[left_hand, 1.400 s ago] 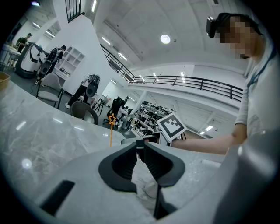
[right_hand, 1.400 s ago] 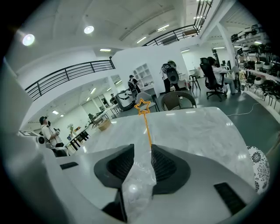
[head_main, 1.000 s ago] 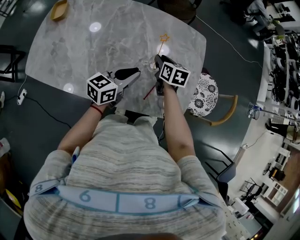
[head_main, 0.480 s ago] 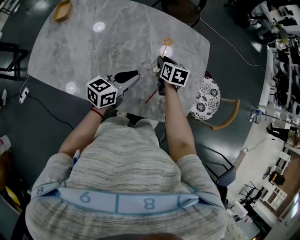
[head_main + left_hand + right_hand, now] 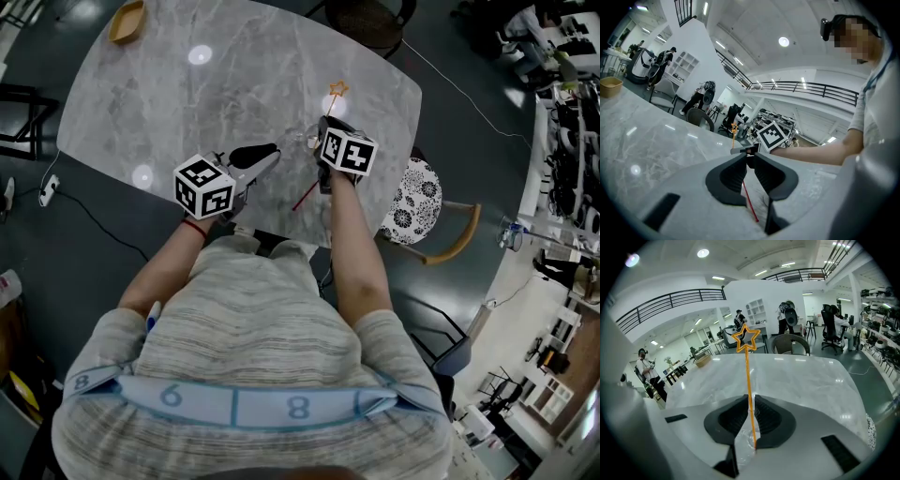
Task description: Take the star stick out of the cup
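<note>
My right gripper [image 5: 325,125] is shut on the thin orange star stick [image 5: 749,380], whose star [image 5: 337,89] points away from me over the marble table [image 5: 187,103]. In the right gripper view the stick runs between the closed jaws, and its lower end sits in a clear cup [image 5: 743,448] just below them. The cup [image 5: 308,139] is faint in the head view. My left gripper [image 5: 269,153] hovers to the left of it, shut and holding nothing. From the left gripper view [image 5: 749,158] I see the star [image 5: 734,127] and the right gripper's marker cube [image 5: 771,136].
A red stick [image 5: 302,194] lies on the table near its front edge, also visible under the left jaws [image 5: 750,206]. A wooden bowl [image 5: 127,21] sits at the far left corner. A chair with a patterned cushion [image 5: 409,199] stands to the right of the table.
The right gripper and the star stick have shifted only slightly. The left gripper has stayed where it was.
</note>
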Action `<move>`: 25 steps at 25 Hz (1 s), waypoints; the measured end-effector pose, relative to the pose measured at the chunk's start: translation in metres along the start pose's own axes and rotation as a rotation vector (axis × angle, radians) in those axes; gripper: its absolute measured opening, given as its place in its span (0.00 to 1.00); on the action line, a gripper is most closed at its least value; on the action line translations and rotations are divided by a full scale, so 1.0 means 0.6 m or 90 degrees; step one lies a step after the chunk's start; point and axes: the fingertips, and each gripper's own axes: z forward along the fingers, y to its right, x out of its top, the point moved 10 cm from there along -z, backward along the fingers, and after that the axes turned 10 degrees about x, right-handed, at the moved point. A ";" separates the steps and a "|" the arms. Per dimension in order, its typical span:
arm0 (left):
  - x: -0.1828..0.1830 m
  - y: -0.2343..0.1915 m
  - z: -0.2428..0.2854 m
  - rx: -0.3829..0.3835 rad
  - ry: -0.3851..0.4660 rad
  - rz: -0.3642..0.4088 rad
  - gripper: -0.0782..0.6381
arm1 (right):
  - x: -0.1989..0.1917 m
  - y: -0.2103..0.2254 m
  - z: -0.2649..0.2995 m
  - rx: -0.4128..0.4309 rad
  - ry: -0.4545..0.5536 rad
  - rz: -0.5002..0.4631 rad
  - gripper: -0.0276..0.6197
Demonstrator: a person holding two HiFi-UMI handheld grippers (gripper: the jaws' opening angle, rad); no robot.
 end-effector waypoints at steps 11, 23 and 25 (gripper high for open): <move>0.004 -0.003 -0.010 0.002 0.002 0.001 0.19 | 0.012 -0.009 -0.017 0.001 0.026 0.000 0.08; 0.005 0.026 0.005 -0.029 0.005 0.015 0.19 | 0.064 -0.017 -0.124 0.018 0.137 0.002 0.08; 0.004 0.032 0.009 -0.035 0.003 0.017 0.19 | 0.071 -0.017 -0.148 0.024 0.162 0.010 0.08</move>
